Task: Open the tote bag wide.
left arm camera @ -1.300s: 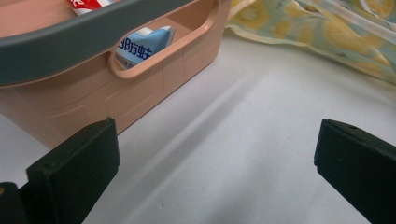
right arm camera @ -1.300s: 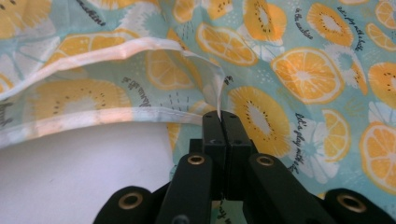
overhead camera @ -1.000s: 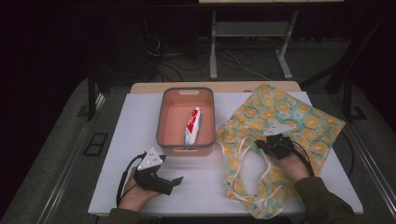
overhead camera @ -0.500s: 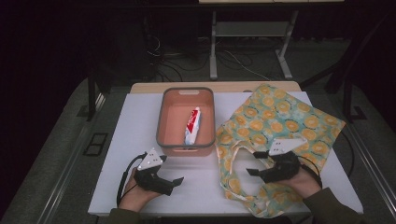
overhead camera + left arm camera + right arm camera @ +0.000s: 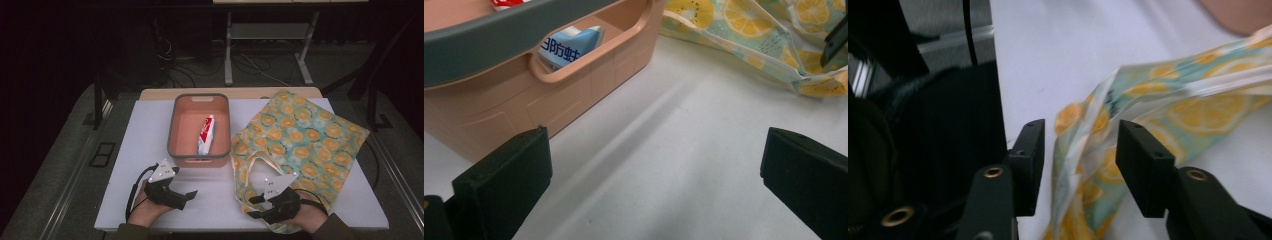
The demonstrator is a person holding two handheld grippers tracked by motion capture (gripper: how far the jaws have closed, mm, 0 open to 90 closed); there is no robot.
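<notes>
Tote bag [image 5: 300, 145]: cloth, pale teal w/ yellow lemon-slice print, cream handle straps; lies flat & a bit rumpled on right half of white table [image 5: 145, 145], just right of the bin
Bag axis: long axis runs diagonal, far-right corner to near-centre; mouth & handles point toward the person, closed bottom toward far right
Bag near edge: in right gripper view a bunched fold of printed cloth w/ strap rises between the jaws
Right gripper [image 5: 256, 206]: at near edge of bag by the handles, lying low, jaws pointing left across the table; jaws have just been closing, stand part-spread w/ the cloth fold between them, gap visible each side, pads not pressing
Right hand [image 5: 312, 220]: comes in from bottom, wrapped round gripper body, sleeve at frame edge
Left gripper [image 5: 189, 195]: resting low on bare table near front-left, jaws spread wide, nothing between them; pointing right toward the bag's near edge
Left hand [image 5: 147, 207]: comes in from bottom-left, gripping the body, cable looping behind
Bin [image 5: 175, 125]: salmon plastic tub w/ grey rim, centre of table, touching bag's left edge or nearly, can't tell
Toothpaste tube [image 5: 205, 135]: white/red/blue, lying lengthwise in the bin
</notes>
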